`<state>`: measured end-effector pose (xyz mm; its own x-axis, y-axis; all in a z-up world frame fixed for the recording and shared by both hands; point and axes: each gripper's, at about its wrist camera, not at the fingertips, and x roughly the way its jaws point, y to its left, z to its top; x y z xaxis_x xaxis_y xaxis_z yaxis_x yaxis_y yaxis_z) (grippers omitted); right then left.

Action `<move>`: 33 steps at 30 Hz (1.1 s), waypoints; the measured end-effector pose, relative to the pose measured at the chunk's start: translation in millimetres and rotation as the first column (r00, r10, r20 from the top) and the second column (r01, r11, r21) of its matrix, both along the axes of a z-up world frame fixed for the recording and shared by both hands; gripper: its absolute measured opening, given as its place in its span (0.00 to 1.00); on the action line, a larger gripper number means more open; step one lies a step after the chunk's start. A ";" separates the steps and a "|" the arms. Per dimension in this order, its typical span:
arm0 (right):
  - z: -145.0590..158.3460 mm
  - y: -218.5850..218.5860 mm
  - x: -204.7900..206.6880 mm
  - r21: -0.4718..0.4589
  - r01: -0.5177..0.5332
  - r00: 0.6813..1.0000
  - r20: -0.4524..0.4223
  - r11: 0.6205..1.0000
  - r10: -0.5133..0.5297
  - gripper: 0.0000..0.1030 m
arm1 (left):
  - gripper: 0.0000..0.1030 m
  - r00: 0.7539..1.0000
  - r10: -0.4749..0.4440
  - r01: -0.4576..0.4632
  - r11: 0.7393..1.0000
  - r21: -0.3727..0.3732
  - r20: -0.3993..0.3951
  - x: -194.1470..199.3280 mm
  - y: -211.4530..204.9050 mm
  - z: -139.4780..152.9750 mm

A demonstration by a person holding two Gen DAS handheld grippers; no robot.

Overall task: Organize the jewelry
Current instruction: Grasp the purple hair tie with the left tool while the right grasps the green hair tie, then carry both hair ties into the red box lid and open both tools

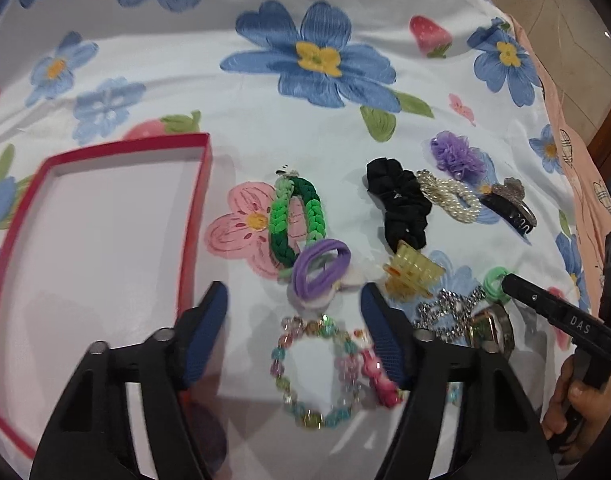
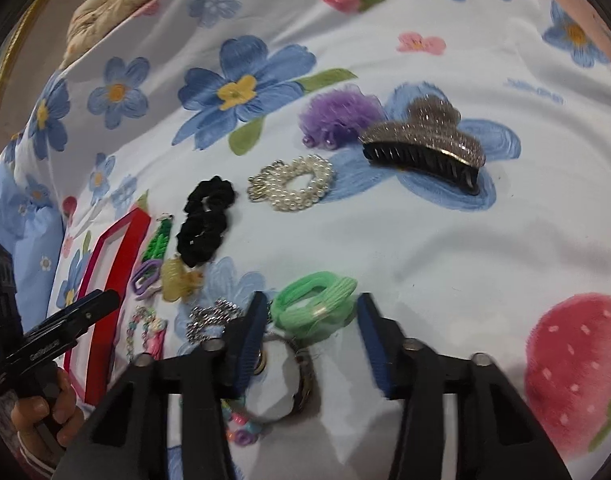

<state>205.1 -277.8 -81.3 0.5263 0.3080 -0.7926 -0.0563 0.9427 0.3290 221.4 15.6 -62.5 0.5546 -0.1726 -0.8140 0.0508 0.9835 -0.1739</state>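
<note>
**A:** Jewelry (image 1: 449,196) and hair pieces lie loose on the flowered sheet (image 1: 265,128), most of them toward its right edge. What's biggest?

**B:** The red box (image 1: 125,148), open, lying toward the left edge. Its near corner is cut off behind the left tool (image 1: 294,289).

**A:** That tool's state?

**B:** Its jaws stand apart with nothing pinched. The beaded bracelet (image 1: 305,368) lies flat on the sheet under the gap, its pink charm partly behind one finger.

**A:** And the right tool (image 2: 313,299)?

**B:** It is also parted. The green hair ties (image 2: 313,312) sit between its fingers, but I see no pad pressing them. A watch (image 2: 301,384) lies beneath, half hidden by the left finger and blurred.

**A:** Next in size?

**B:** The glitter claw clip (image 2: 425,140) is nearest the right edge, with the black scrunchie (image 1: 401,204) and green braided band (image 1: 293,216) nearer the box. The pearl band (image 2: 293,184) lies between scrunchie and clip.

**A:** Smaller things?

**B:** The purple tulle piece (image 1: 457,156) lies just beyond the pearls. The purple hair ties (image 1: 321,268) overlap the braided band's near end, and something white under them is too blurred to name. The yellow claw clip (image 1: 409,274) touches the scrunchie. The rhinestone chain (image 1: 445,312) lies against the watch, partly behind the left tool's finger.

**A:** The person?

**B:** Only a hand (image 1: 577,404) on each grip shows, cut off at the frame edge.
</note>
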 end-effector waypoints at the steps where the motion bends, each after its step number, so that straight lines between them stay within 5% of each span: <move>1: -2.3 -0.1 2.7 0.006 0.003 1.000 -0.001 1.000 -0.003 0.35 | 0.54 1.000 -0.008 0.008 1.000 -0.007 -0.012 4.7 -0.7 -3.4; 8: -5.5 -0.6 9.9 0.024 0.006 1.000 0.019 1.000 -0.007 0.15 | 0.22 0.995 -0.075 0.073 0.997 -0.031 -0.061 15.4 -11.1 -16.1; 13: 3.9 2.8 6.1 0.025 -0.005 0.998 0.058 1.000 0.003 0.13 | 0.05 0.995 -0.083 0.081 0.996 -0.049 -0.052 11.7 -9.4 -12.8; 23: 37.9 26.5 -4.8 0.055 -0.077 0.989 0.134 0.995 0.069 0.13 | 0.05 0.999 -0.047 0.049 0.994 -0.095 0.020 -21.3 10.5 18.9; 33: 55.5 91.7 -10.5 0.090 -0.220 0.965 0.167 0.971 0.203 0.13 | 0.05 0.994 0.085 -0.076 0.987 -0.141 0.061 -52.0 69.5 41.9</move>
<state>194.5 -186.1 -25.8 0.5536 0.5043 -0.6627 -0.3090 0.8634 0.3988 169.5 85.1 -20.6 0.6235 -0.2337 -0.7461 -0.0116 0.9514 -0.3077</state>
